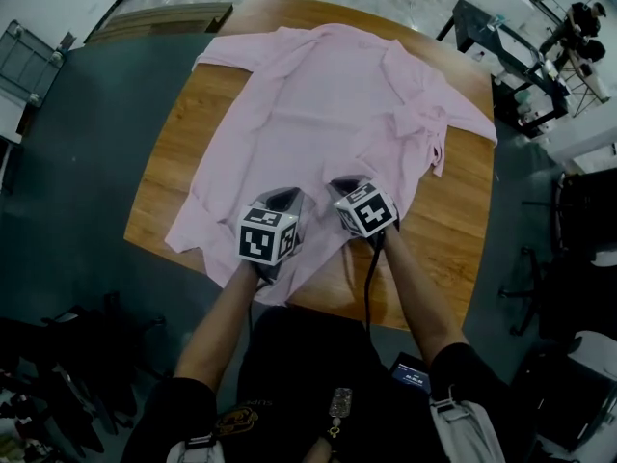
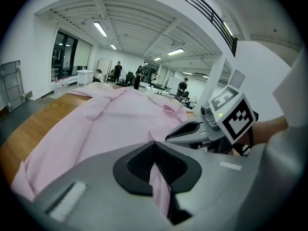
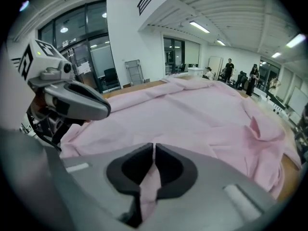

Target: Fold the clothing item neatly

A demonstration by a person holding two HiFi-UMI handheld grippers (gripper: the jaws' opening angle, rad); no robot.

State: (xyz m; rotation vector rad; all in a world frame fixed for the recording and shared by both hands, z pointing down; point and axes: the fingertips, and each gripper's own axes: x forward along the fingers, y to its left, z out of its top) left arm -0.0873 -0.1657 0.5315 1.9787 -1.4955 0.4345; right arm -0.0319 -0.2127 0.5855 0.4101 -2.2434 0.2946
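Observation:
A pink shirt (image 1: 318, 114) lies spread flat on a round wooden table (image 1: 453, 230), collar at the far side, hem toward me. My left gripper (image 1: 281, 201) is shut on the shirt's near hem; pink cloth (image 2: 159, 186) shows pinched between its jaws. Right beside it my right gripper (image 1: 347, 187) is shut on the same hem, with a fold of cloth (image 3: 150, 184) between its pads. Both grippers sit low over the near middle of the shirt. The right gripper (image 2: 192, 129) shows in the left gripper view, and the left gripper (image 3: 72, 102) in the right gripper view.
The table's near edge (image 1: 328, 292) is just behind the grippers. One sleeve (image 1: 439, 128) is bunched at the right, the other lies at the far left (image 1: 227, 51). Dark floor surrounds the table; desks and equipment (image 1: 511, 56) stand at the far right. People stand far off (image 2: 139, 76).

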